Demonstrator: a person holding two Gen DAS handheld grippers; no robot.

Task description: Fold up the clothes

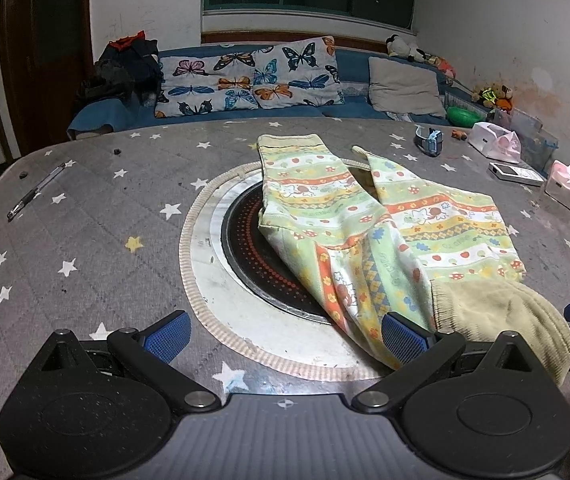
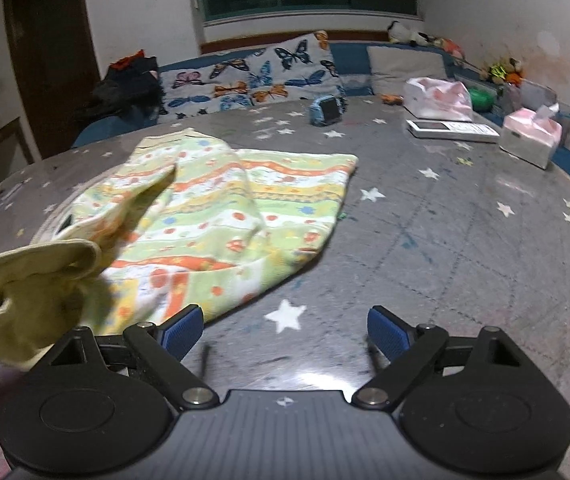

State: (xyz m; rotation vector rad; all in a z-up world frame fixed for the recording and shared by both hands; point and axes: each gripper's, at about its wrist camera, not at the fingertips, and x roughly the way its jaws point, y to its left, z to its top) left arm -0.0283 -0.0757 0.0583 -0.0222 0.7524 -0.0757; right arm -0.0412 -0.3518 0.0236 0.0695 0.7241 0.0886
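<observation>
A: Start with the biggest thing. What carries it all?

B: The counter (image 1: 85, 240), covered in a grey cloth with stars, with a round black hob plate (image 1: 253, 248) sunk into it straight ahead of the left gripper (image 1: 285, 338).

A: And the garment?

B: A pair of child's printed trousers (image 1: 365, 216) lies ahead and to the right of the left gripper, partly over the hob plate. The two legs run away from it, spread apart. The yellow ribbed waistband (image 1: 505, 316) is the nearest part, bunched and lifted just beside its right finger. From the right wrist view the same trousers (image 2: 225, 208) sit ahead and to the left of the right gripper (image 2: 285, 330), the waistband (image 2: 33, 280) curled up at its far left.

A: Are the grippers holding anything?

B: I think not. Both stand wide, with nothing between the blue pads. The left one's right pad touches or overlaps the cloth edge, though I can't tell which.

A: Which step, then?

B: Early, I judge: the trousers are unfolded and rumpled, so this is the lay-out or first grasp.

A: Next move?

B: Probably each gripper needs a waistband corner, then flatten it and bring one leg over the other. A pen (image 1: 37, 190) lies far left and tissue packs (image 2: 531, 138) far right, both well apart.
</observation>
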